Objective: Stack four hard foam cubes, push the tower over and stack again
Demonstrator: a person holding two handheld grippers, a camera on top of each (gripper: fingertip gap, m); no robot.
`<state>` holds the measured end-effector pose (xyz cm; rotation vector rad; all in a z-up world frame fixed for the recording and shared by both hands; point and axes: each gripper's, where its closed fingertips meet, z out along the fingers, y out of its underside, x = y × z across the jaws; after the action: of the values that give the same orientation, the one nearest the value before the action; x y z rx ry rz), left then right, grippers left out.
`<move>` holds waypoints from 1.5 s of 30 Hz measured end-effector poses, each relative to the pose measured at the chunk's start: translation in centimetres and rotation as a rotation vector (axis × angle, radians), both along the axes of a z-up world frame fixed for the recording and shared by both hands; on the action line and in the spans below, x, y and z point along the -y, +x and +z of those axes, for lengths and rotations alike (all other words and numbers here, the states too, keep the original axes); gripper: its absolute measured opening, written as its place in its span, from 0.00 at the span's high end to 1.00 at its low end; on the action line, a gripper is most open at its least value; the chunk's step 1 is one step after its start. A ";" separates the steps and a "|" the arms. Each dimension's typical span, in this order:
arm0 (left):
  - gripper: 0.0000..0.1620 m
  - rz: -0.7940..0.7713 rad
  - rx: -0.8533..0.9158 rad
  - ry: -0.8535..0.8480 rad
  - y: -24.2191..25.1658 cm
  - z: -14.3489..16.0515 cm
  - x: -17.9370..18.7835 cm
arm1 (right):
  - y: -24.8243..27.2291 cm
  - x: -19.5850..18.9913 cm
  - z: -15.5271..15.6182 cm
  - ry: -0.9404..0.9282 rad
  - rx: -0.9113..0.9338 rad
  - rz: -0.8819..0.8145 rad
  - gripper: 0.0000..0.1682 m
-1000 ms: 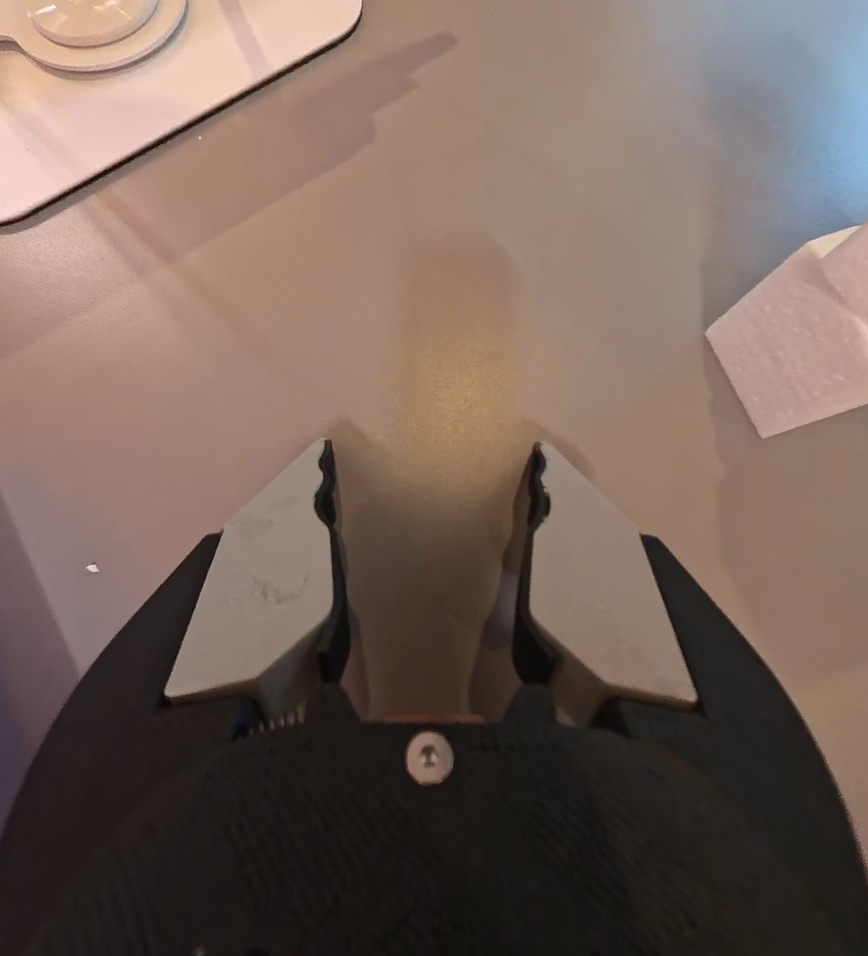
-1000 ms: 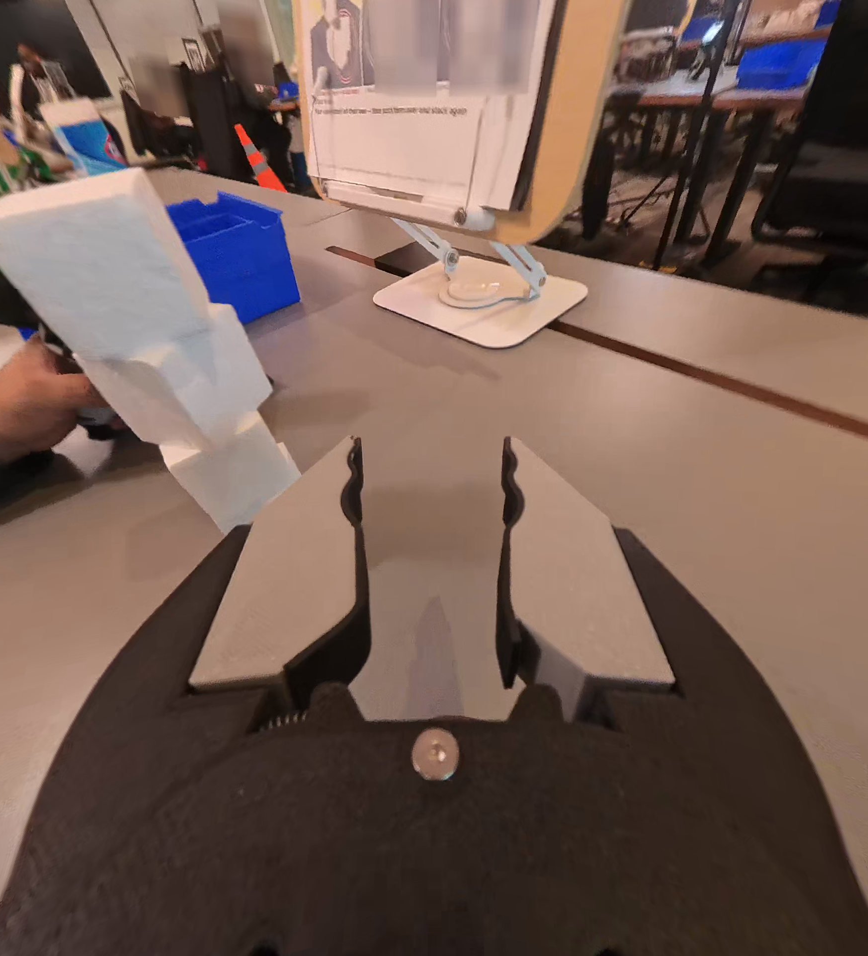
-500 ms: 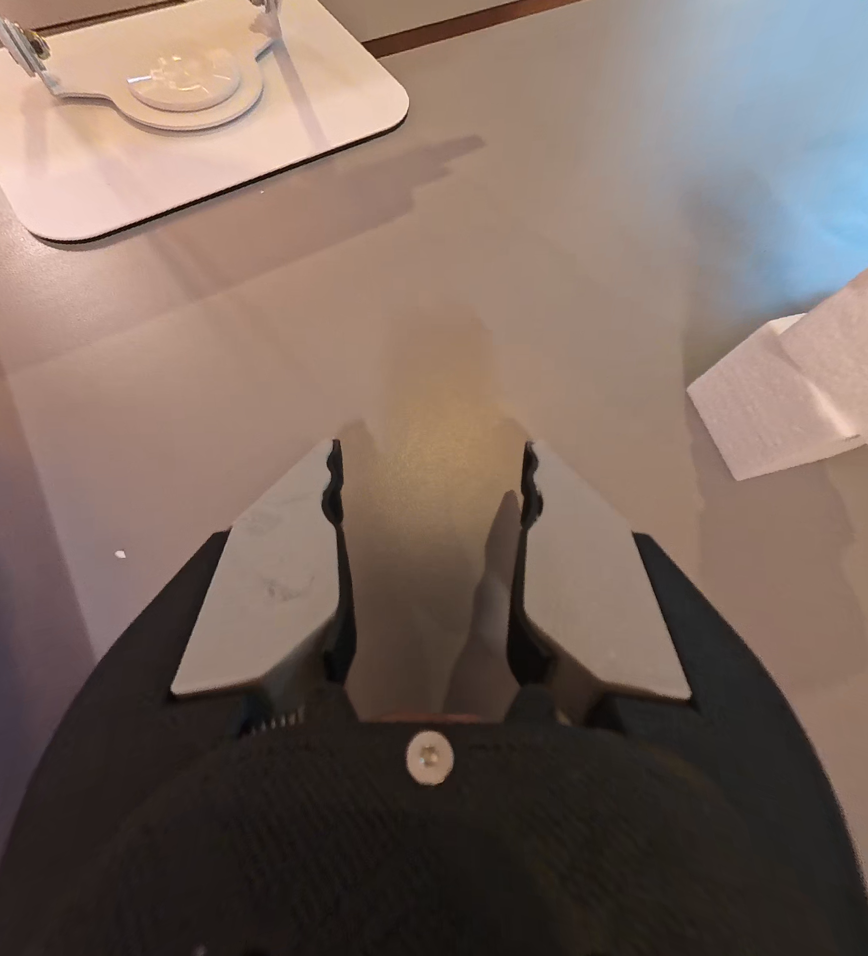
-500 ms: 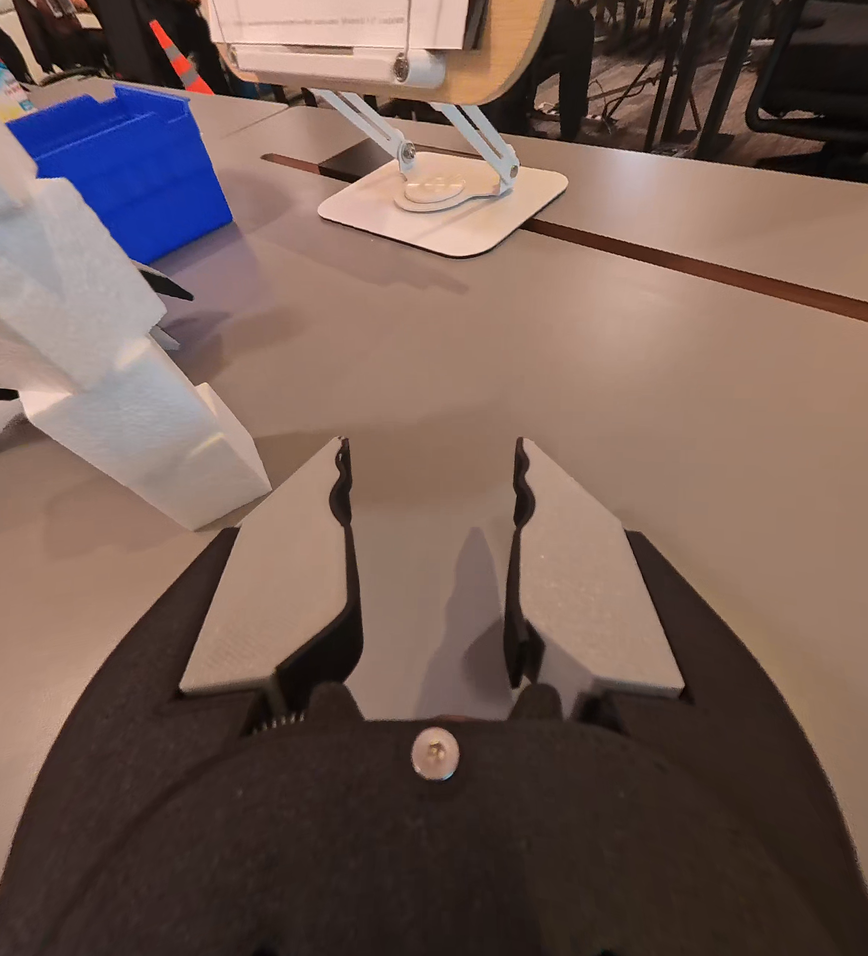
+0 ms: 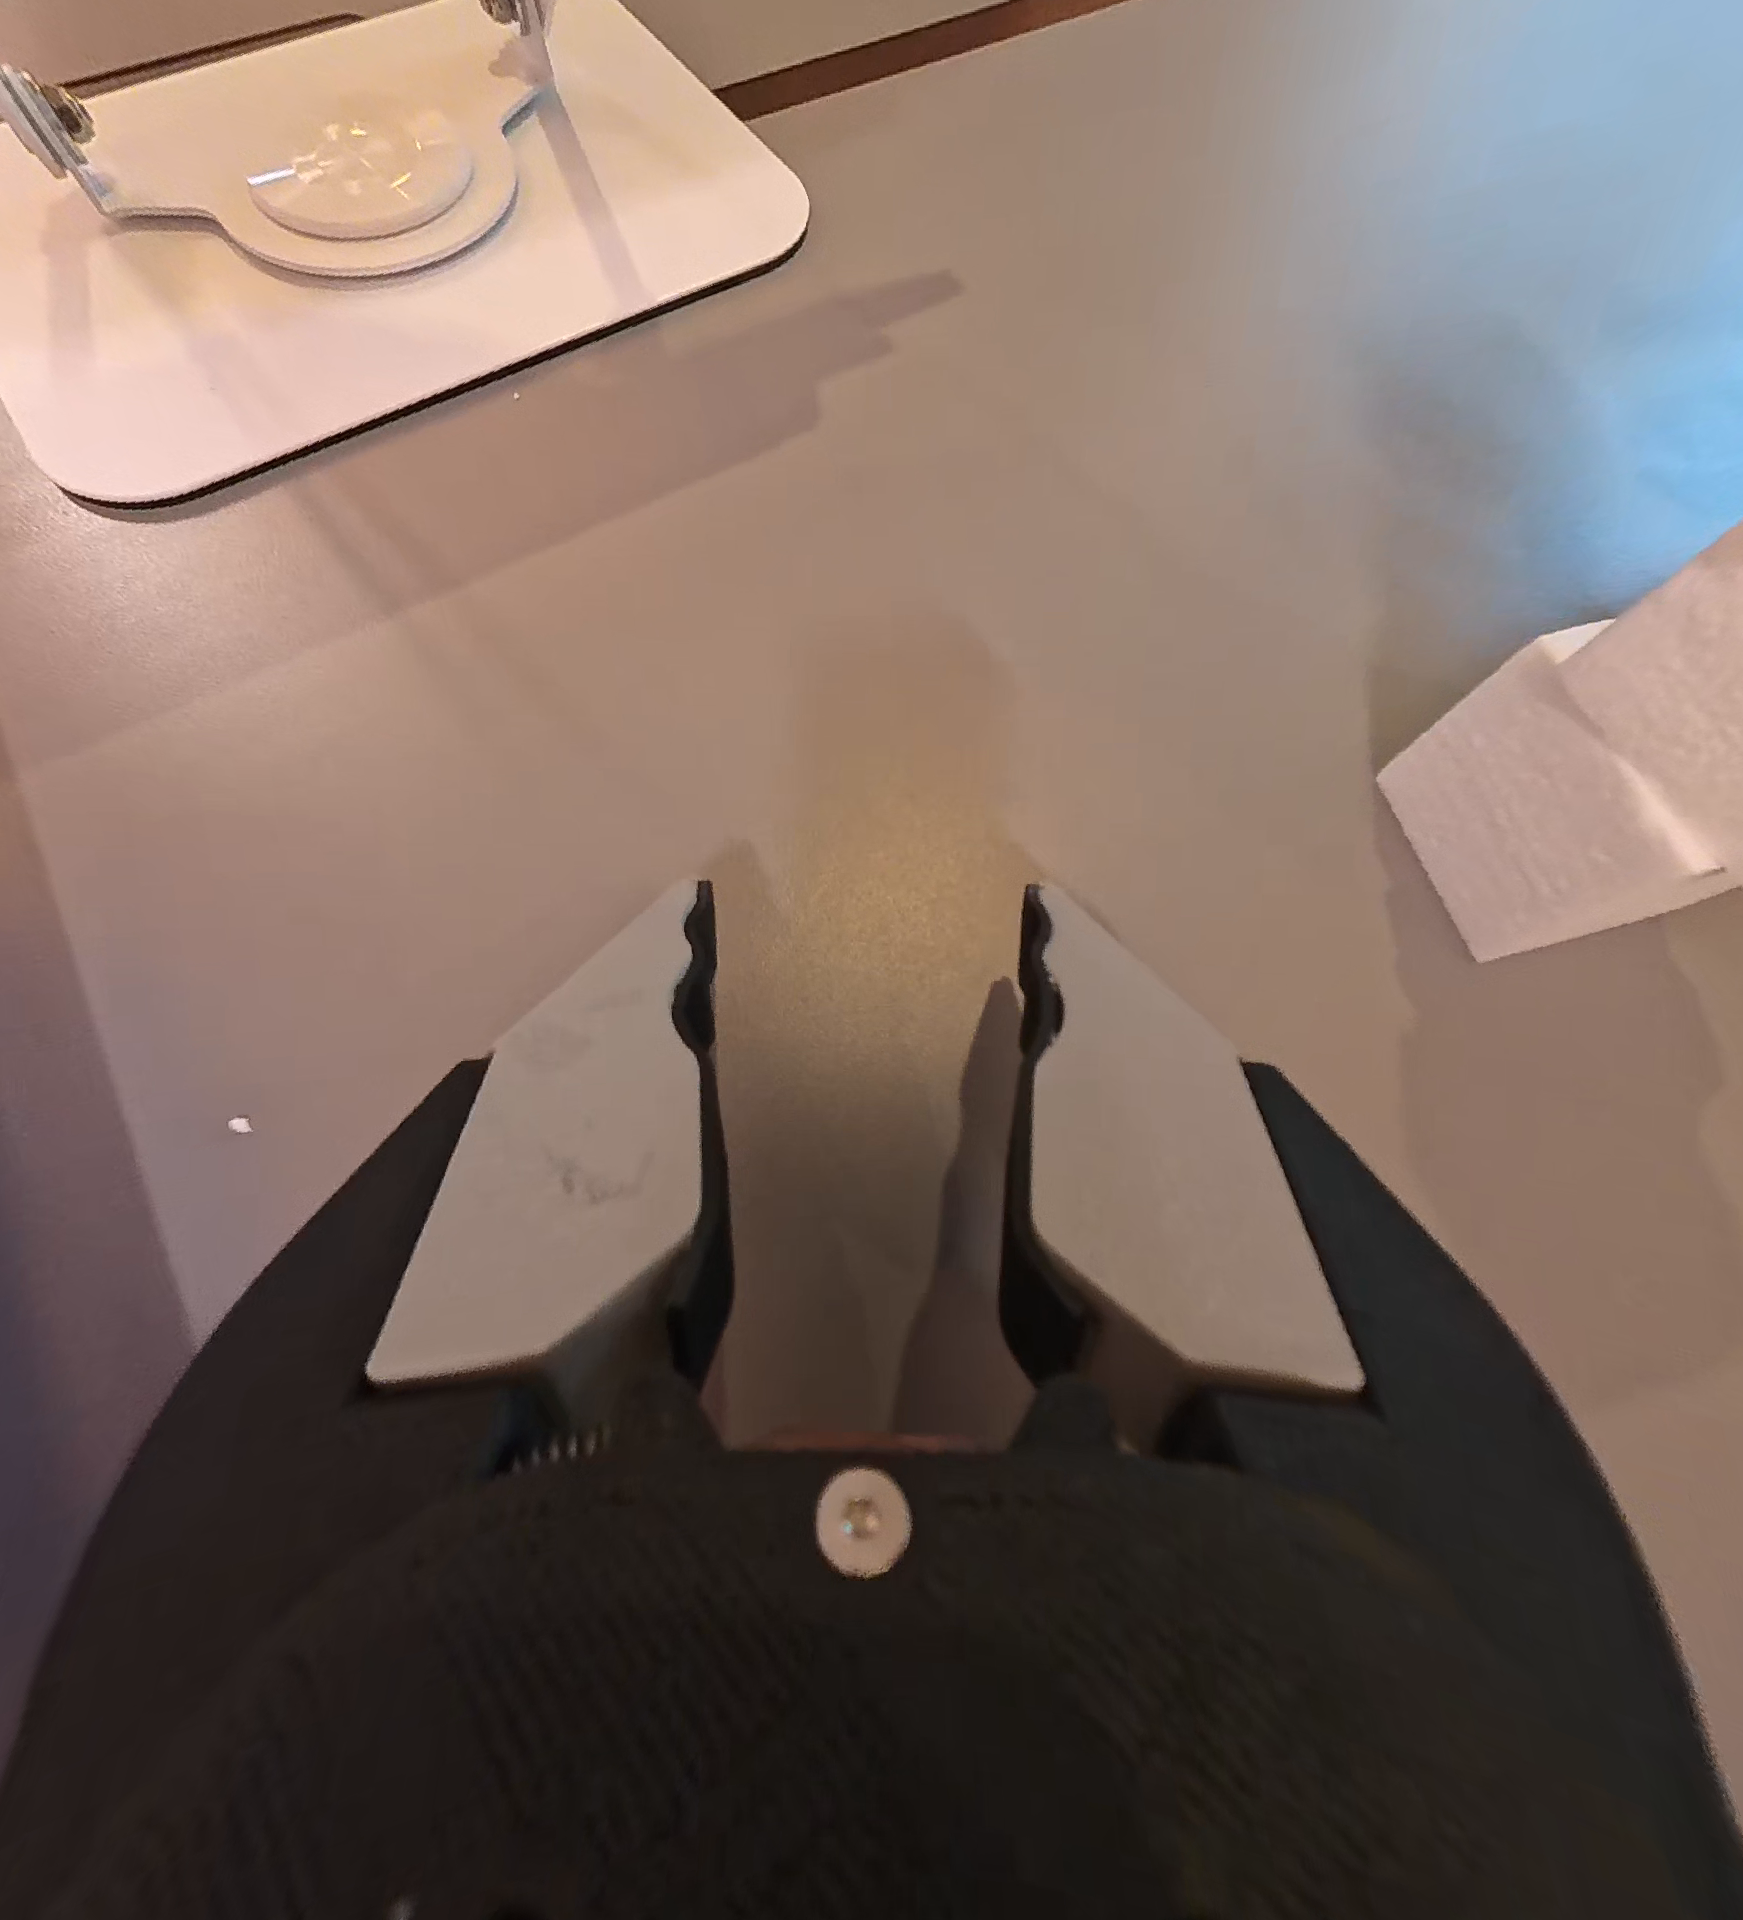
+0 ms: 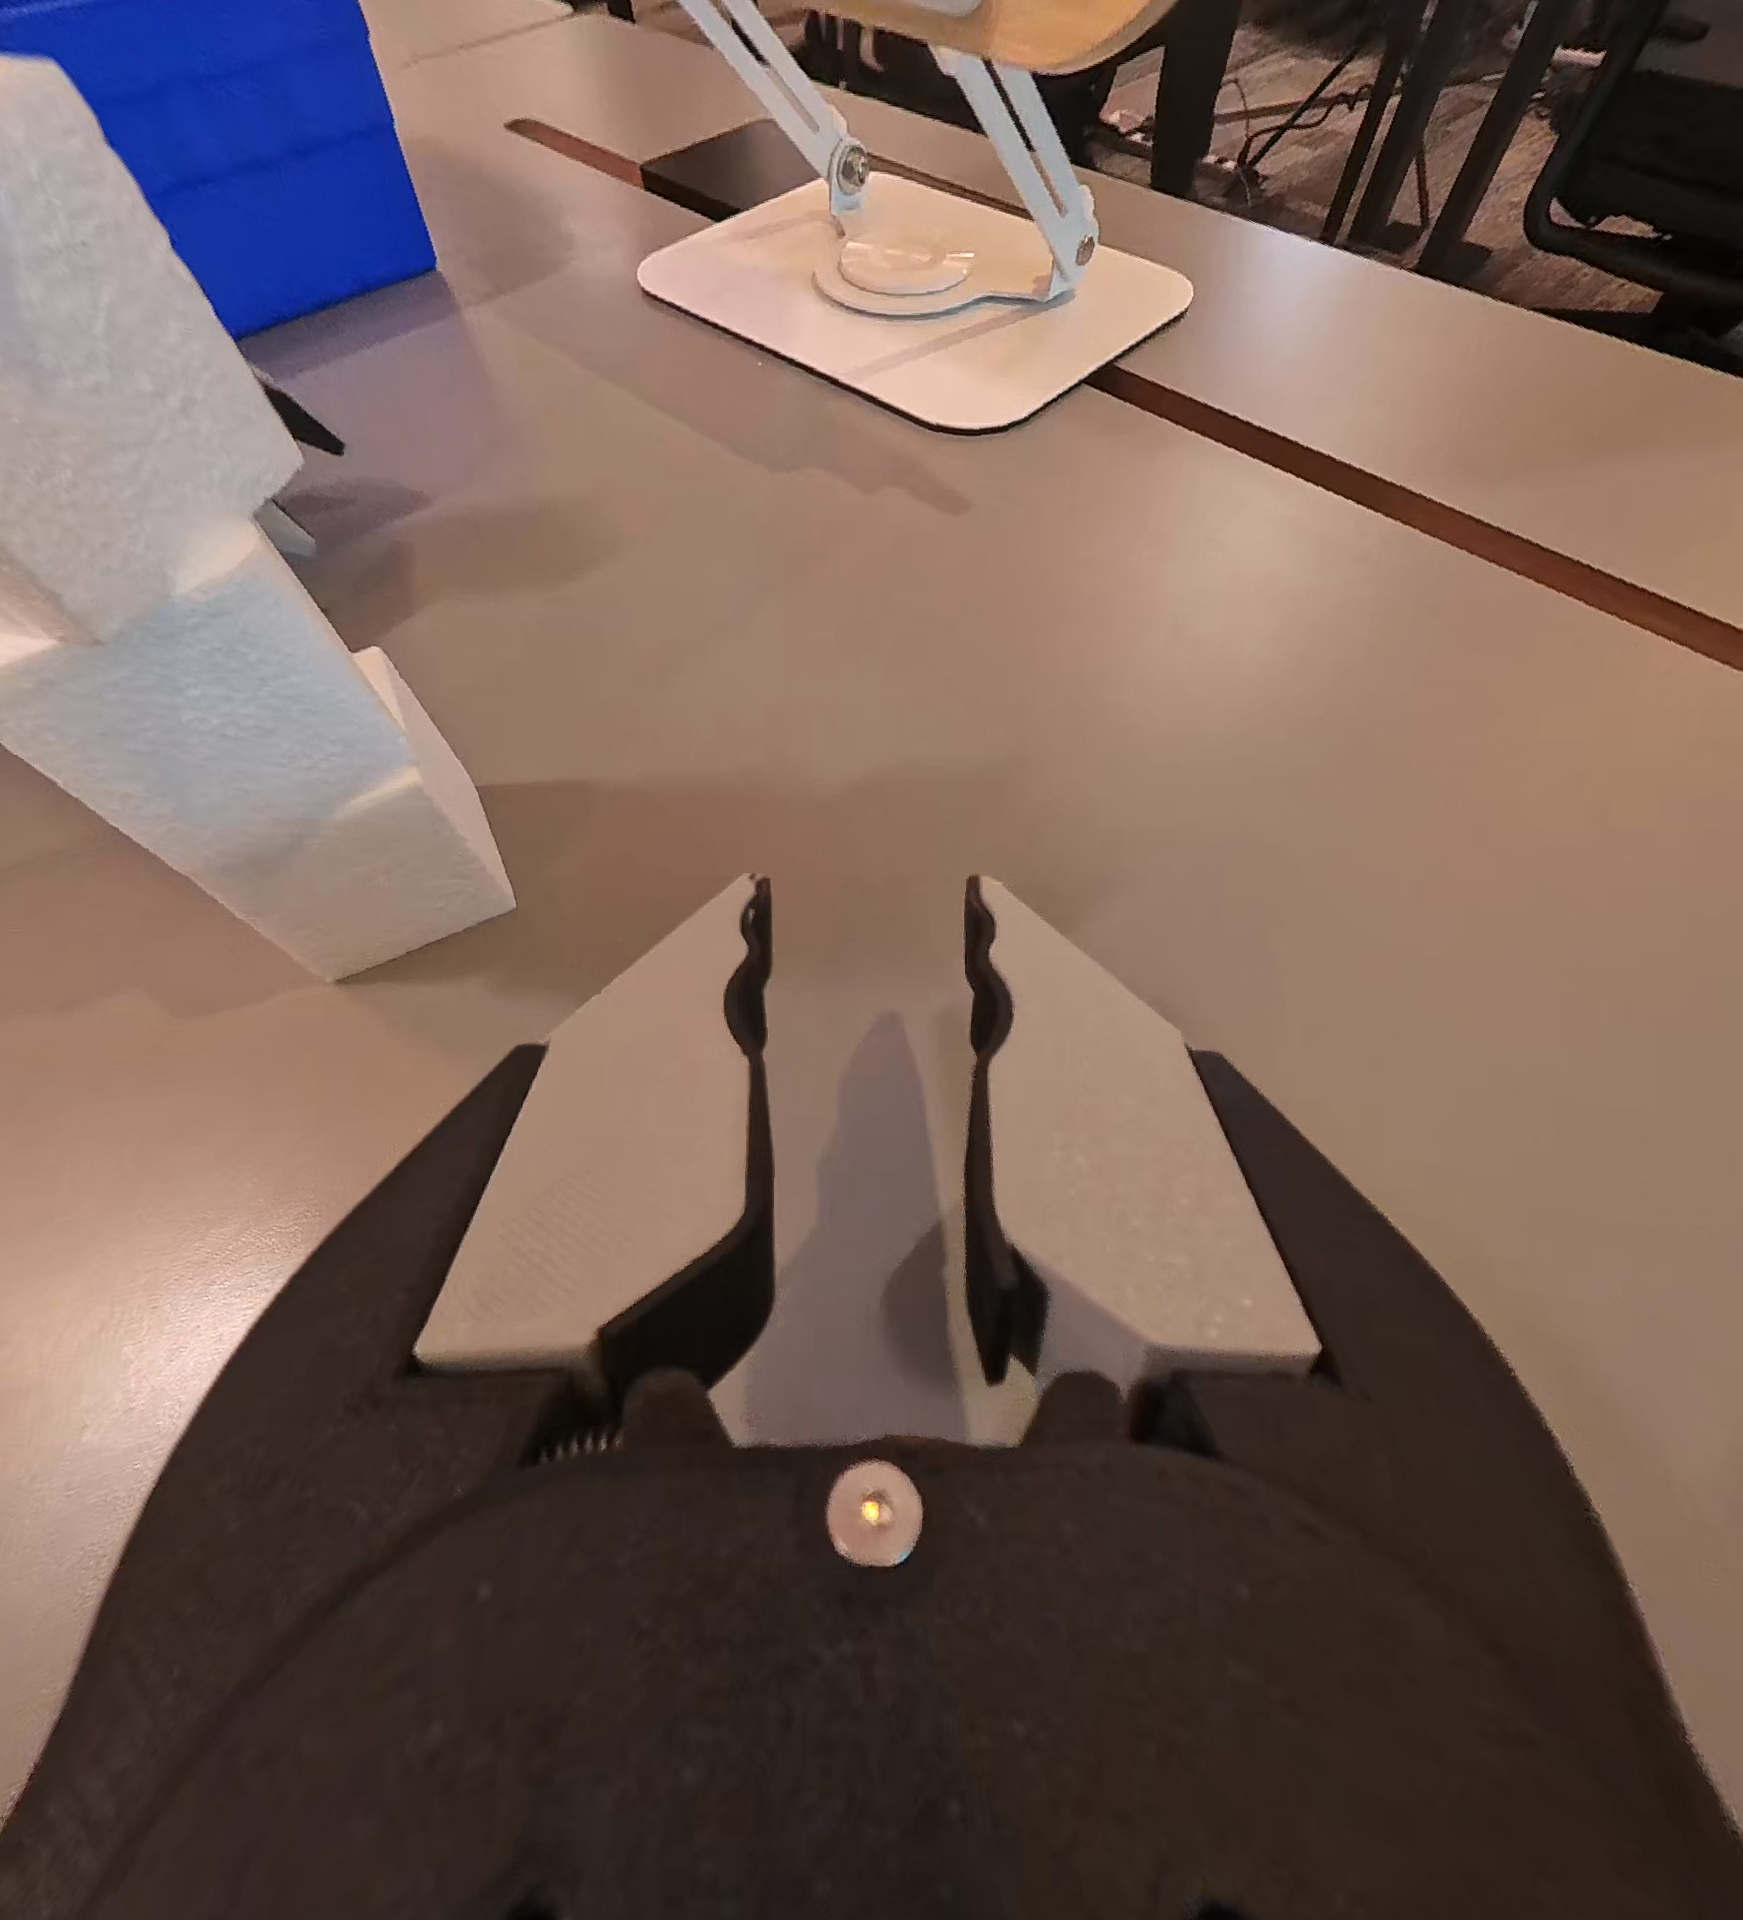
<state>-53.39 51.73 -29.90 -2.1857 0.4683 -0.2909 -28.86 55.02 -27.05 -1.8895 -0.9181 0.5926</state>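
Both grippers — left gripper (image 5: 867,904), right gripper (image 6: 867,894) — hang parted and empty over the counter (image 6: 1158,727). The foam cubes (image 6: 223,769) stand stacked beside the right one — clear for the push.

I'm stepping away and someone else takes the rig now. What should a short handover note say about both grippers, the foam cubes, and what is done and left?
Left gripper: open, empty, over bare grey table.
Right gripper: open, empty, low over the table.
White hard foam cubes: stacked between the grippers, offset, not flush; the top runs out of view, so the count cannot be confirmed.
White stand base plate and blue plastic bin sit behind.
Done: a tower stands.
Left: check there are four cubes, push the tower over, restack.
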 end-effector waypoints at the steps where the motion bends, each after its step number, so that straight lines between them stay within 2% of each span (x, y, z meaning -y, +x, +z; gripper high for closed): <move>1: 0.65 -0.001 -0.002 -0.001 0.0 0.0 0.0 | 0.0 0.0 -0.2 0.000 0.011 0.001 0.80; 8: 0.65 -0.004 -0.008 0.004 0.1 0.0 0.0 | 0.2 0.0 -1.2 -0.011 0.066 -0.007 0.83; 25: 0.65 0.000 -0.020 0.010 0.0 0.0 -0.1 | -0.4 0.6 -0.7 0.004 0.036 0.028 0.84; 27: 0.65 0.002 -0.021 0.013 0.0 0.1 -0.1 | -0.7 1.0 -0.5 0.009 0.035 0.056 0.89; 29: 0.65 0.003 -0.022 0.013 -0.1 0.1 -0.1 | -1.1 1.6 -0.4 0.020 0.037 0.095 0.99; 30: 0.65 0.005 -0.023 0.013 -0.1 0.1 -0.1 | -1.2 1.8 -0.3 0.029 0.040 0.107 1.00; 45: 0.65 0.017 -0.038 0.015 -0.4 0.1 -0.1 | -4.0 5.3 1.6 0.142 0.033 0.235 0.99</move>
<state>-53.80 51.81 -29.76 -2.1827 0.4717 -0.2359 -32.89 49.73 -25.44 -1.6817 -1.1828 0.6197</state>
